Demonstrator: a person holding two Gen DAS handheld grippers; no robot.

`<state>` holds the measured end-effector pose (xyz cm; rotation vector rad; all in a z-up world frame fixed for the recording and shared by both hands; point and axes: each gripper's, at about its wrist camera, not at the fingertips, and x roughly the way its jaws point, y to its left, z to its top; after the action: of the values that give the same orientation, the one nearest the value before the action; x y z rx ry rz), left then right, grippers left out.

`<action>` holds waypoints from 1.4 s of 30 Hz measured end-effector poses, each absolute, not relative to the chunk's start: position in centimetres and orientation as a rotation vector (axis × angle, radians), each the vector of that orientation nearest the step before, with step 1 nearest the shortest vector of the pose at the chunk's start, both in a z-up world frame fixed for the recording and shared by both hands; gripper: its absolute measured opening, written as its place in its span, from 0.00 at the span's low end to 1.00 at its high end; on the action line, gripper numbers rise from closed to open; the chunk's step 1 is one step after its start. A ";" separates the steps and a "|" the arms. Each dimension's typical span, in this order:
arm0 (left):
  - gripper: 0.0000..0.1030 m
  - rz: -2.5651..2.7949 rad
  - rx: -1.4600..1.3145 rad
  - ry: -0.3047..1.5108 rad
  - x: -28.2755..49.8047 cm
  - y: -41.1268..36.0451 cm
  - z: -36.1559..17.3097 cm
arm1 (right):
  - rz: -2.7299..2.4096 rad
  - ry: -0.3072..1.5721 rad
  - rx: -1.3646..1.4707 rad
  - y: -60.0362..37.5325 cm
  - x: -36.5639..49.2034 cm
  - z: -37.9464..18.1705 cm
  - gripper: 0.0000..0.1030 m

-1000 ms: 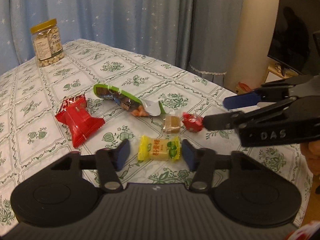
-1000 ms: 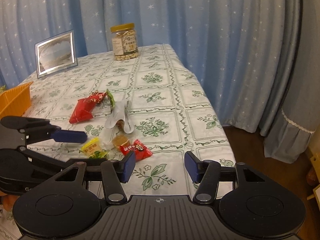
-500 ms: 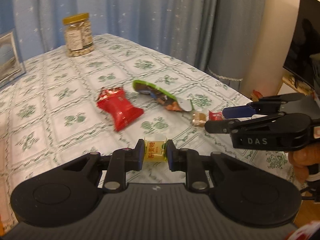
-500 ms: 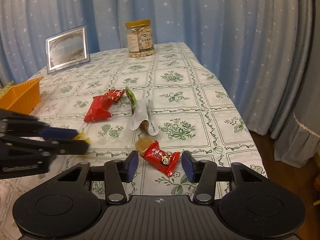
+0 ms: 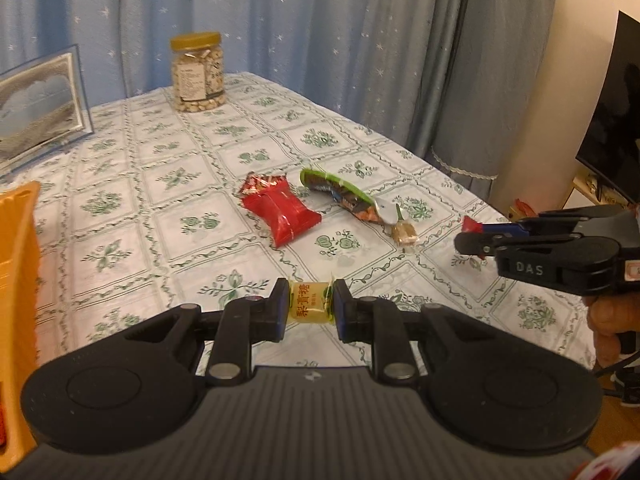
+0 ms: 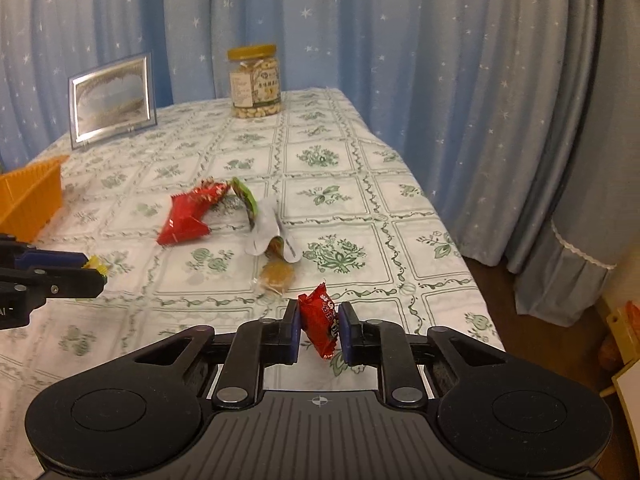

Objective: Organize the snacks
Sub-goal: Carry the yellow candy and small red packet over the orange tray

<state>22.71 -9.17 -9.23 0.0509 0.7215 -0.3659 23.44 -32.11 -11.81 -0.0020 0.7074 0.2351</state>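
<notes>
Meanwhile, two wrapped sweets are held clear of the table (image 5: pixel 132 208) at once. A yellow candy (image 5: pixel 310 307) is pinched across its wrapped body by the left gripper (image 5: pixel 310 306), its twisted ends left free beside the pads. A small red packet (image 6: pixel 320 320) is clamped upright between the jaws of the right gripper (image 6: pixel 320 326), above the table's near edge. Three snacks are left on the cloth towards the middle: a red pouch (image 5: pixel 278 210), a green-edged wrapper (image 5: pixel 344 198) and a tan sweet (image 5: pixel 404 233) just beside it. An orange basket (image 6: pixel 28 196) is seen at the left edge, judged the likely destination. Such sweets can be expected to be light, with crinkly, slippery film; a grip across the firm centre, not the loose ends, is judged safest.
</notes>
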 end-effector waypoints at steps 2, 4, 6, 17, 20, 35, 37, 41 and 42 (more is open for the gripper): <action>0.20 -0.353 0.046 0.711 21.9 -8.6 -8.3 | 0.243 0.697 0.006 -31.8 22.7 -10.7 0.19; 0.20 -0.335 0.037 0.700 21.0 -8.0 -7.3 | 0.255 0.681 0.013 -31.3 21.9 -9.3 0.19; 0.20 -0.314 0.026 0.683 20.0 -7.1 -6.2 | 0.270 0.661 0.015 -30.5 21.2 -7.8 0.19; 0.20 -0.139 -0.039 0.621 15.4 0.1 -0.3 | 0.433 0.593 0.027 -22.9 18.5 -0.9 0.19; 0.20 -0.083 -0.057 0.616 14.3 2.6 0.5 | 0.484 0.596 0.030 -20.3 18.3 -0.1 0.19; 0.20 0.100 -0.119 0.638 12.3 12.8 0.0 | 0.669 0.612 0.024 -8.0 18.3 -0.6 0.19; 0.20 0.107 -0.119 0.639 12.6 13.8 -0.4 | 0.682 0.618 0.030 -6.8 18.7 -1.1 0.19; 0.20 0.113 -0.112 0.652 13.2 15.3 -1.3 | 0.707 0.626 0.051 -4.8 19.6 -2.7 0.19; 0.20 0.113 -0.109 0.655 13.5 15.6 -1.5 | 0.708 0.630 0.059 -4.4 19.8 -3.2 0.19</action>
<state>13.50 15.58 -1.47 -0.1094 0.6553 0.1128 19.85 -4.44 -3.23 0.0590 0.6304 0.7076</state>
